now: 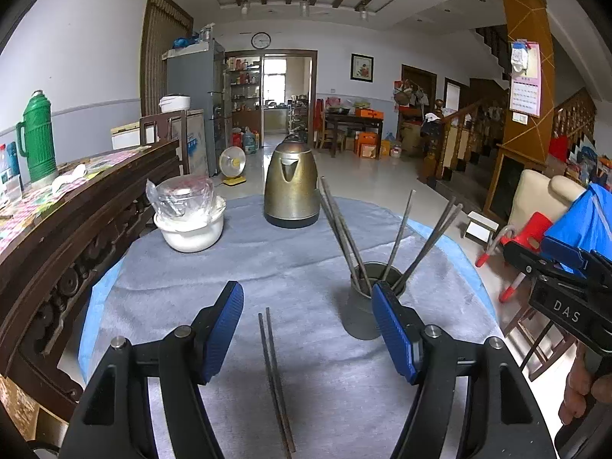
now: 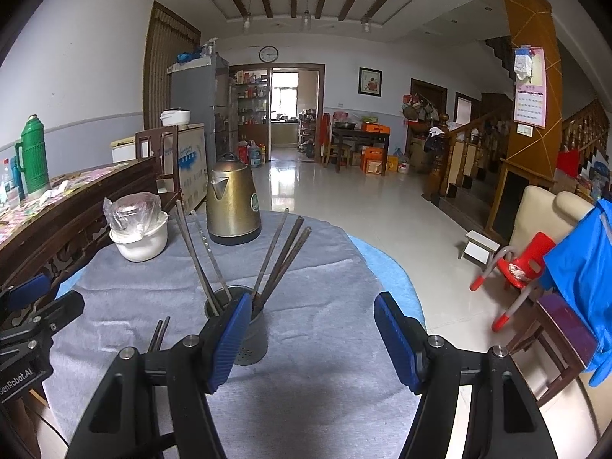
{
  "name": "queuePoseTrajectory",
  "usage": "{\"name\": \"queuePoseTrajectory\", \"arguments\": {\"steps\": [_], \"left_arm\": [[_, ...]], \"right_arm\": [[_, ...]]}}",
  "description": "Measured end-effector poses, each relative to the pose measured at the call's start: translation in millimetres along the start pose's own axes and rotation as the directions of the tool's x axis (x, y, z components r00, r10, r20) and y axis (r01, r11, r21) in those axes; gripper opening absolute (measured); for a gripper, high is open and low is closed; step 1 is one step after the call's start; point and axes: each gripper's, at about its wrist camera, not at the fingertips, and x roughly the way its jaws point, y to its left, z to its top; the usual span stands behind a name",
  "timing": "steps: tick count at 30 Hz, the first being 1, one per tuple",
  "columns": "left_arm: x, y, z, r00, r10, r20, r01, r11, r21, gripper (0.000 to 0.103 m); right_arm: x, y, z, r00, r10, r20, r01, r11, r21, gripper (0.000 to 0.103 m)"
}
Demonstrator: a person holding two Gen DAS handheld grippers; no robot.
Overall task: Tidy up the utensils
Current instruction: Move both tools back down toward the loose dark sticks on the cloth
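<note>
The work surface was a round table [image 1: 191,267] covered with a grey cloth, in a large tiled living room with the kitchen doorway straight ahead.

A pair of chopsticks [image 1: 273,375] lay flat on the cloth, side by side and nearly touching, pointing away from me. My left tongs [image 1: 308,325] hung low over them with the blue pads spread wide, one on each side of the pair, holding nothing. I judged this the approach for a pinch across both sticks at once, since they lay close enough to take together.

Just to the right of the pair stood the metal holder [image 1: 363,306], upright, with five chopsticks [image 1: 397,237] already in it, fanned and leaning against the rim. From the left-tongs view the right pad overlapped the holder's edge, so closing would need clearance there.

My right tongs [image 2: 311,338] were also wide open and empty, held over bare cloth to the right of the holder [image 2: 248,336], probably kept out of the way or ready to steady it.

Further back stood a bronze kettle [image 1: 292,187] and a white bowl [image 1: 189,229] holding a plastic-wrapped item, well apart from the work.
</note>
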Motion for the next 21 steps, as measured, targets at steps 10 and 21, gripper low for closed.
{"name": "queuePoseTrajectory", "arguments": {"steps": [10, 21], "left_arm": [[5.4, 46.3, -13.0, 0.997, 0.069, -0.036, -0.07, 0.996, -0.048, 0.07], [20.1, 122.7, -55.3, 0.967, 0.172, -0.19, -0.198, 0.972, -0.127, 0.07]], "right_arm": [[-5.9, 22.2, 3.3, 0.994, 0.109, 0.009, -0.109, 0.994, 0.004, 0.071], [20.8, 68.4, -14.0, 0.878, 0.469, -0.096, -0.462, 0.882, 0.089, 0.047]]}}
